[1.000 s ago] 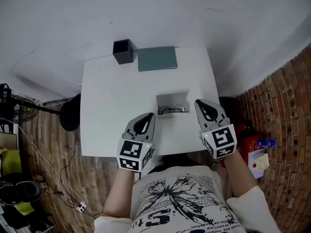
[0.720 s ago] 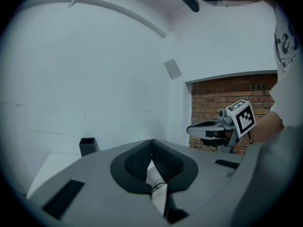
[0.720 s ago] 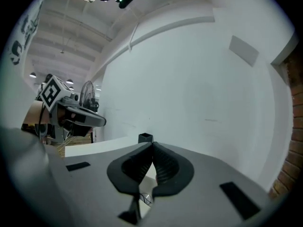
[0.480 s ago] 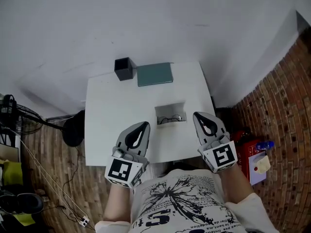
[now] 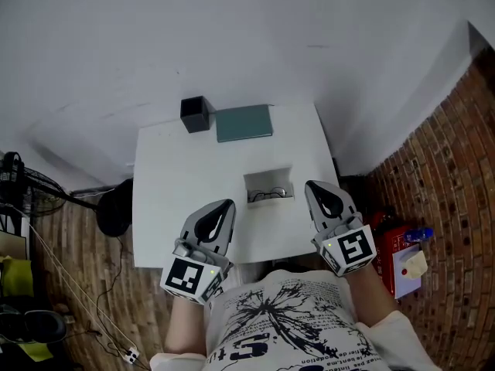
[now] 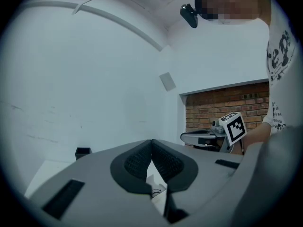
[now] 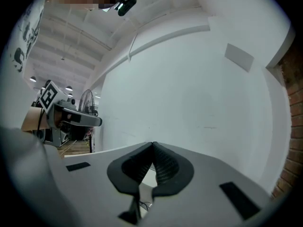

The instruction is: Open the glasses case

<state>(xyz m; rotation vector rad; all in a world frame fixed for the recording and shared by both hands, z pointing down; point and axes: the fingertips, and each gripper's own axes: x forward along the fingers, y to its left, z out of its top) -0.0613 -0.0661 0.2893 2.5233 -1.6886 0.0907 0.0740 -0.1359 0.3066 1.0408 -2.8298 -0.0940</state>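
Observation:
A white glasses case [image 5: 268, 185] lies open on the white table [image 5: 170, 184], with dark-rimmed glasses inside it. My left gripper [image 5: 227, 205] hovers near the table's front edge, left of the case, shut with nothing between its pads. The right gripper [image 5: 312, 185] hangs just right of the case, also shut and empty. In the left gripper view the jaws [image 6: 151, 141] meet at the tip, and the glasses [image 6: 156, 191] show below them. The right gripper view shows its jaws [image 7: 152, 144] touching, pointing level at the white wall.
A black open box [image 5: 195, 114] and a flat teal-grey rectangle [image 5: 244, 123] sit at the table's far edge. A white wall rises behind, a brick wall [image 5: 456, 207] stands to the right, and red things [image 5: 390, 265] lie on the floor there. A fan stand [image 5: 31, 184] is at the left.
Both grippers have risen and drawn back from the case toward the person, the left one more. The case stays open with the glasses in it.

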